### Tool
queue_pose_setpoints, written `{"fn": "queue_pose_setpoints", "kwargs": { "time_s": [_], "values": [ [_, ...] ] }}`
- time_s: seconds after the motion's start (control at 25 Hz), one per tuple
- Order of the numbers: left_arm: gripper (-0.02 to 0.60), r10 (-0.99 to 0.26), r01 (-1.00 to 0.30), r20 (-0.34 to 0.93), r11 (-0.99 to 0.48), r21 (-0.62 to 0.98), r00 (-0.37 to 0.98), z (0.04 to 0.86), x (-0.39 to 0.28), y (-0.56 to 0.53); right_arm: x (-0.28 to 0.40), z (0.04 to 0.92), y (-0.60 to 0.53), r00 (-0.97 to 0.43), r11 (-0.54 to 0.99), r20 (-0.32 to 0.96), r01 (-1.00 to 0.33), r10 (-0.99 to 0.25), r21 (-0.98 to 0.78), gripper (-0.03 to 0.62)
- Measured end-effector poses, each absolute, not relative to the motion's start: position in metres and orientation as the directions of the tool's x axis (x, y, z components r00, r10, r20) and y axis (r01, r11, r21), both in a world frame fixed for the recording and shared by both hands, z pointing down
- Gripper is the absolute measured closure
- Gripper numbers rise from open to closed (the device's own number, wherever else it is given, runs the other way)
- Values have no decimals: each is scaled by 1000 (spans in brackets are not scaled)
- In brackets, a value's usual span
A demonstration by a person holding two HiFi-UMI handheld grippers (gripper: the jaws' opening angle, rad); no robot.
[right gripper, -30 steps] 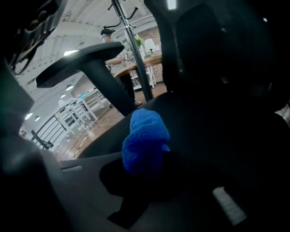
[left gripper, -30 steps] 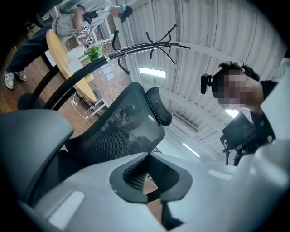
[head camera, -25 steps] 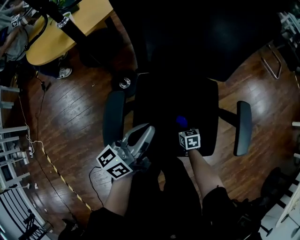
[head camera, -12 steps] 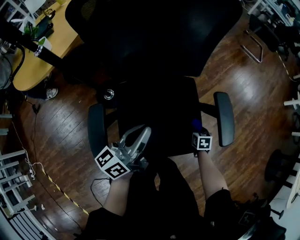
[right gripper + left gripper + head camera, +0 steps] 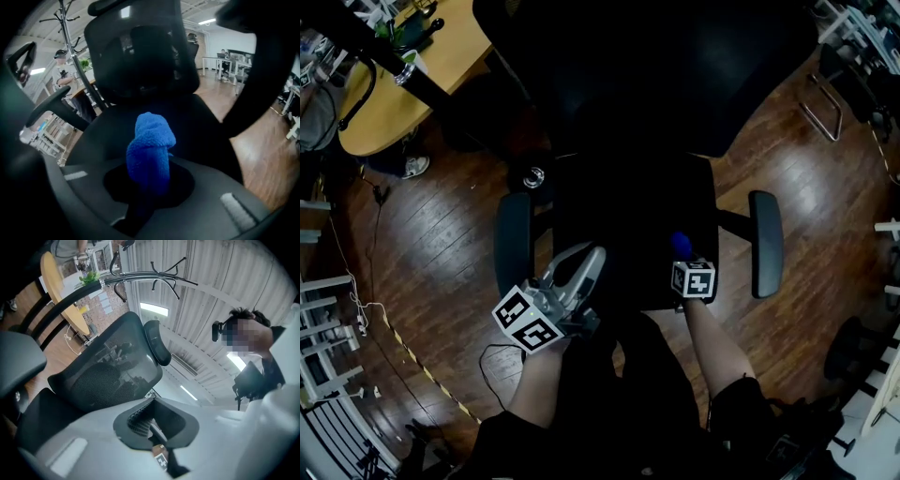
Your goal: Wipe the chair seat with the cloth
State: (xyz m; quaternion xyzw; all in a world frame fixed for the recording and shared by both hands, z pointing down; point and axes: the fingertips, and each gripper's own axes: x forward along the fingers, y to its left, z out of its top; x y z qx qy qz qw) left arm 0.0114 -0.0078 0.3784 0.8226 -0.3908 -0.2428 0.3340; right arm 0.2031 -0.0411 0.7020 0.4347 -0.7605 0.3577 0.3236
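Observation:
A black office chair fills the head view, its seat [image 5: 628, 220] between two armrests [image 5: 514, 242] [image 5: 766, 242]. My right gripper [image 5: 682, 255] is shut on a bunched blue cloth [image 5: 680, 245], which rests on the seat's right front part. In the right gripper view the cloth [image 5: 150, 150] sticks up from the right gripper [image 5: 147, 185], with the seat [image 5: 201, 122] and backrest [image 5: 140, 56] behind it. My left gripper [image 5: 589, 258] is shut and holds nothing. It hovers at the seat's front left corner, tilted up toward the mesh backrest [image 5: 103, 376].
A yellow round table [image 5: 384, 103] stands at the upper left on the dark wooden floor [image 5: 441, 216]. White racks [image 5: 319, 309] and striped floor tape [image 5: 422, 361] lie to the left. The person's legs [image 5: 619, 403] are in front of the seat.
The right gripper carried the cloth from the seat's middle to its right edge, then slightly back left. The left gripper stayed at the front left corner. The head camera shifted.

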Motion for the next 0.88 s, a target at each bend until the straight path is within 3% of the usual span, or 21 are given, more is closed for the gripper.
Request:
{"fn": "queue_pose_setpoints", "kwargs": {
  "time_s": [0.2, 0.4, 0.6, 0.88],
  "values": [
    [589, -850, -527, -130, -429, 733, 511, 378, -31, 5, 51, 692, -7, -612, 596, 745, -712, -265, -373, 557],
    [589, -885, -553, -117, -380, 742, 450, 382, -58, 23, -56, 697, 60, -697, 730, 714, -521, -66, -442, 557],
    [589, -898, -559, -102, -353, 750, 429, 393, -80, 29, -86, 716, 86, -698, 749, 713, -503, -59, -431, 557],
    [589, -879, -545, -92, -369, 753, 468, 400, -72, 27, -66, 718, 84, -700, 741, 711, -514, -71, -432, 557]
  ]
}}
